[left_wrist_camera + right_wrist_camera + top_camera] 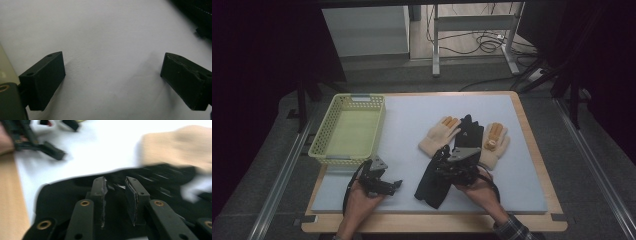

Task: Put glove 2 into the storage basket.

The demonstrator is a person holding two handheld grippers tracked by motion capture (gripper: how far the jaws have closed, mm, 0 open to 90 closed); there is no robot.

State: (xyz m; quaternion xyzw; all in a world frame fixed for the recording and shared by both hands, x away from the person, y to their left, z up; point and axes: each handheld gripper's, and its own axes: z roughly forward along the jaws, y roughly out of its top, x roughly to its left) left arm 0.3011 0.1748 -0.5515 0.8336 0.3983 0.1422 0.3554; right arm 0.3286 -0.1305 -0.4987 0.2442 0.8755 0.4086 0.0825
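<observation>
The right tool (pixel 451 162) is found lowered onto the black glove (pixel 452 162), its jaws drawn near together with a narrow gap between them; in the right gripper view (pixel 116 202) dark fabric is seen beneath and around the jaws, but whether a fold is actually pinched cannot be told. The placement over the glove's middle is judged a grasp for lifting. The black glove lies directly under this tool on the desk (pixel 412 120); its long axis runs diagonally, fingers pointing ahead of the tool toward the far edge, cuff trailing back toward the person. Just beyond the tool, one beige glove (pixel 439 134) is touched or partly overlapped on one side, a second beige glove (pixel 495 142) on the other. The left tool (pixel 382 184) is held idle above bare desk, jaws wide apart (pixel 112 75) and nothing between them. The yellow basket (pixel 324 135) stands ahead of the left tool, the likely destination.
</observation>
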